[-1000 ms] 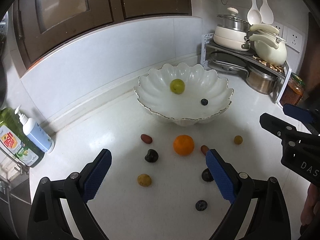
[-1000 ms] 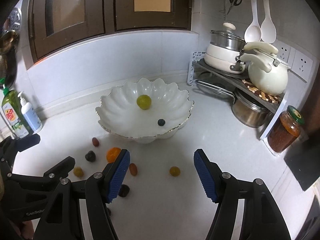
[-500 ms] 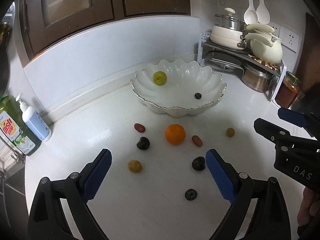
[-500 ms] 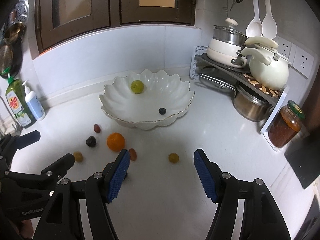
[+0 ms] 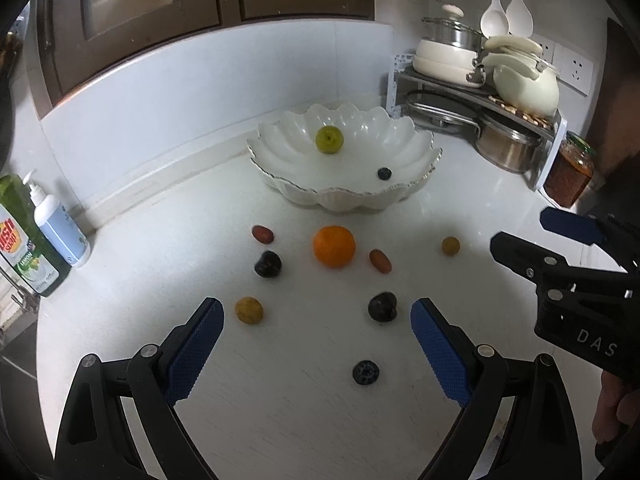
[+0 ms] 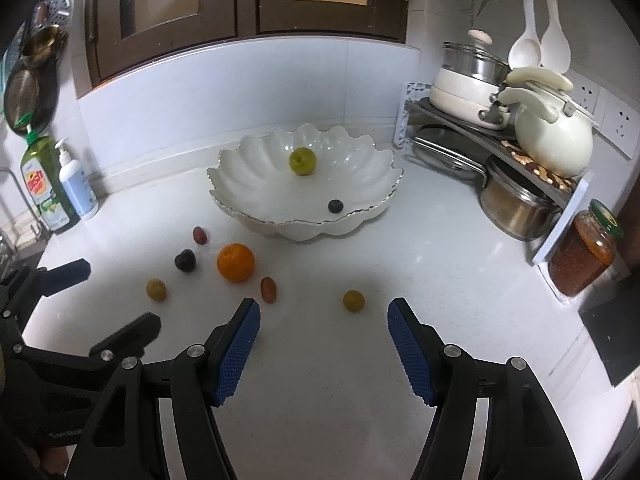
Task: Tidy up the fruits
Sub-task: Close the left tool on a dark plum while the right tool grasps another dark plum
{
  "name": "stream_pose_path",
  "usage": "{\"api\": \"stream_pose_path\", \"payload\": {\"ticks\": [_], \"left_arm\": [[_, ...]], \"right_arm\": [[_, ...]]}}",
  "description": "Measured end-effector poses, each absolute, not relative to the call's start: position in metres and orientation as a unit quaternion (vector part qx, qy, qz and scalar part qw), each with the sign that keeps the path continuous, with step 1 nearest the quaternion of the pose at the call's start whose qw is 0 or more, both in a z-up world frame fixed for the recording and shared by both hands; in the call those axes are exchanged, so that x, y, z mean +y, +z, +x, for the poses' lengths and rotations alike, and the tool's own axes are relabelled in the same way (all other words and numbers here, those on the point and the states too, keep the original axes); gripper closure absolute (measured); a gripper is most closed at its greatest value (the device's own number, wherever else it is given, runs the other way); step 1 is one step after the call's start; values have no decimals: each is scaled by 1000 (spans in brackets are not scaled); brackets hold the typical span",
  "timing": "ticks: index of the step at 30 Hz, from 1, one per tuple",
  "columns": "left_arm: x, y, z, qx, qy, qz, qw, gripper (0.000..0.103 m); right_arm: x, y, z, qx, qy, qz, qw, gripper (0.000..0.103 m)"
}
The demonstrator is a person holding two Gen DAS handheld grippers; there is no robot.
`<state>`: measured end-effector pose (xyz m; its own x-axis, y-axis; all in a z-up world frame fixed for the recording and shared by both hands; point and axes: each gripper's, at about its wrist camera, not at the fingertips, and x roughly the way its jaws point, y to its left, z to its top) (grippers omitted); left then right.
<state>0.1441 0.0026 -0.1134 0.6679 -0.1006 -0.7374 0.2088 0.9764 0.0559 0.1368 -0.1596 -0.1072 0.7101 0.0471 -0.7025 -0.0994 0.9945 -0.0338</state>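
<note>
A white scalloped bowl [image 5: 416, 148] [image 6: 240, 188] stands on the white counter and holds a green fruit [image 5: 329, 140] [image 6: 303, 161] and a blueberry [image 5: 384, 173] [image 6: 335, 205]. In front of it lie an orange [image 5: 334, 246] [image 6: 235, 262], several small red, dark and yellow fruits and a blueberry [image 5: 365, 372]. My left gripper [image 5: 316, 344] is open and empty above the counter, short of the fruits. My right gripper [image 6: 323, 344] is open and empty, just short of a yellow fruit [image 6: 353, 300] [image 5: 450, 246].
A rack with pots and a white kettle [image 6: 554, 140] stands at the back right, with a jar [image 6: 586, 248] beside it. Soap bottles [image 5: 36, 232] stand at the left by the wall. The right gripper shows at the right of the left wrist view [image 5: 560, 256].
Both grippers have pulled back from the bowl and risen, so the bowl and fruits look farther away. Nothing was grasped; the fruits have not moved.
</note>
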Motion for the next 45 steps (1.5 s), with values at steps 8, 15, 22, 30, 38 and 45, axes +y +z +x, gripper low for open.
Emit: {"api": "stream_pose_path", "payload": {"ticks": [8,15,22,30,38,45], "left_arm": [[-7,-135,141,414,-105,89,900,19],[-10,-150,140,423,-116,94,894,26],[-17,-168,138,440,-125,94,884,32],[-21,-188,137,453,-129,97,877,43],[-23,-200,138,459,-126,90,875,45],[-22,-207,138,454,-128,86,878,55]], "right_arm": [[-156,-123,144,393,75,-43,915,36],[-149,-136,150,405,109,-62,906,36],[-143,-150,157,411,142,-89,896,36],[-134,-168,168,421,183,-108,882,36],[-125,-183,174,424,222,-126,869,36],[-119,-193,179,423,244,-133,862,37]]}}
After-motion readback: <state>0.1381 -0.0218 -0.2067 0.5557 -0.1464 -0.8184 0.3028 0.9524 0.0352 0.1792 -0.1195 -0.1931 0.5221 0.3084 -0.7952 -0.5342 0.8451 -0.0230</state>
